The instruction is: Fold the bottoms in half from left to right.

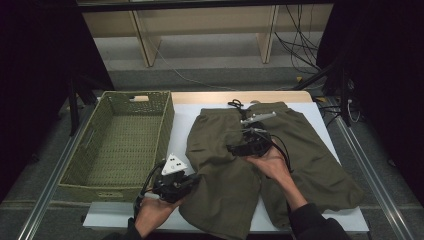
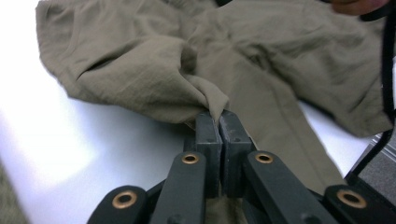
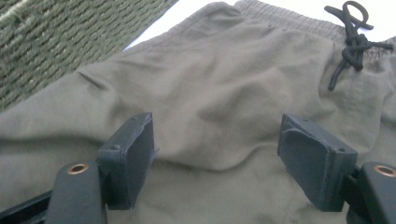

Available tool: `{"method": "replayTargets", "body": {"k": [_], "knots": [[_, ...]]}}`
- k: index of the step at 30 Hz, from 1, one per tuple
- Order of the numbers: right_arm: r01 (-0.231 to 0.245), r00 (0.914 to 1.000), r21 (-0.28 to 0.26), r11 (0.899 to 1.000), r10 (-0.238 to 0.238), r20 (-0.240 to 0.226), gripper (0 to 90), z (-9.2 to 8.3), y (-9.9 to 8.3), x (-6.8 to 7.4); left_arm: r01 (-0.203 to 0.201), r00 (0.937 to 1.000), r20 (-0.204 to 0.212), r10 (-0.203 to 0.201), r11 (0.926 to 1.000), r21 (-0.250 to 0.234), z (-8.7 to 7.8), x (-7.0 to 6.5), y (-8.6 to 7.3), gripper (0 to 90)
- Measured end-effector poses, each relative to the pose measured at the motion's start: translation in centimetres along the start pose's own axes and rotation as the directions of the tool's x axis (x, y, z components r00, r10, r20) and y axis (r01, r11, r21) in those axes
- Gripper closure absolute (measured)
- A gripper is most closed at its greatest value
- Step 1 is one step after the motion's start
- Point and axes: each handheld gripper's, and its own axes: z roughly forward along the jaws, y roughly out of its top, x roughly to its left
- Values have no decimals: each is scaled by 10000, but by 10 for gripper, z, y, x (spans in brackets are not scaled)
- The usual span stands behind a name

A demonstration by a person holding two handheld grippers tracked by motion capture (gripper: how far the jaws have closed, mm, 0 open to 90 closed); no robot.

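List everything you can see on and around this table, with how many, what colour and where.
shorts: one, olive green, spread on the white table top, right of the basket
drawstring: one, black, knotted at the shorts' waistband
basket: one, green woven, on the table's left side
table: one, white top with a wooden far edge
wooden frame: one, light wood, on the floor beyond the table
cables: several, black, on the floor at far right
left gripper: one, black, shut on a pinch of the shorts' fabric
right gripper: one, black, open over the shorts near the waistband
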Motion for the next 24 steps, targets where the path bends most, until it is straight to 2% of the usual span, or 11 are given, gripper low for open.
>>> {"method": "replayTargets", "body": {"k": [5, 9, 10, 19, 23, 24], "knots": [[86, 9999, 139, 9999, -85, -57, 281, 4, 16, 3, -246, 9994, 231, 248, 9996, -107, 5, -6, 11, 875], [-26, 9997, 339, 9994, 33, -227, 282, 10, 27, 5, -401, 9985, 369, 405, 9991, -100, 9, -9, 17, 875], [43, 9998, 352, 9994, -36, -191, 282, 11, 30, 6, -566, 9973, 453, 572, 9983, -141, 10, -12, 20, 875], [409, 9987, 832, 9957, -382, -334, 281, 25, 53, 14, -719, 9949, 693, 739, 9969, -321, 15, -12, 24, 875], [468, 9974, 947, 9944, -414, -583, 281, 30, 61, 20, -945, 9923, 767, 971, 9948, -368, 18, -17, 29, 875], [587, 9966, 1080, 9924, -520, -637, 281, 32, 65, 23, -1081, 9900, 871, 1114, 9933, -415, 20, -21, 33, 875]]}}
